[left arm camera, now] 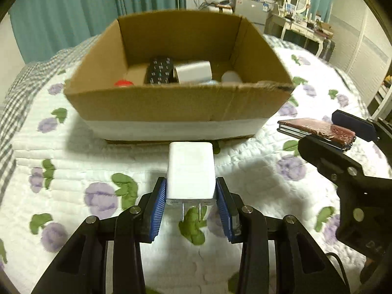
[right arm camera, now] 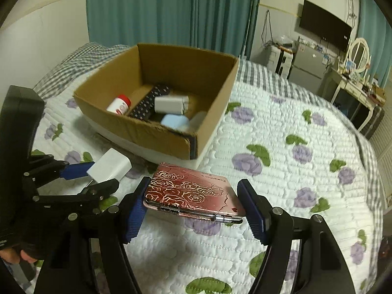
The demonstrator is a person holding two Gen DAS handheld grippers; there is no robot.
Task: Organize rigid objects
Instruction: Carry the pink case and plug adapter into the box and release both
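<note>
My left gripper (left arm camera: 191, 205) is shut on a white plug charger (left arm camera: 190, 171), prongs toward the camera, held above the quilt just in front of an open cardboard box (left arm camera: 176, 105). It also shows in the right wrist view (right arm camera: 109, 166). My right gripper (right arm camera: 193, 210) is shut on a flat red rose-patterned case (right arm camera: 193, 191), right of the box (right arm camera: 156, 132); the case also shows at the right of the left wrist view (left arm camera: 318, 128). The box holds a red-capped bottle (right arm camera: 120, 104), a dark dotted case (right arm camera: 147, 105), a white block (right arm camera: 170, 104) and a light blue item (right arm camera: 175, 122).
The box stands on a bed with a white quilt with purple flowers (right arm camera: 281, 171). Teal curtains (right arm camera: 171, 9) hang behind. A dressing table with mirror (right arm camera: 355, 73) and a wall TV (right arm camera: 323, 34) are at the far right.
</note>
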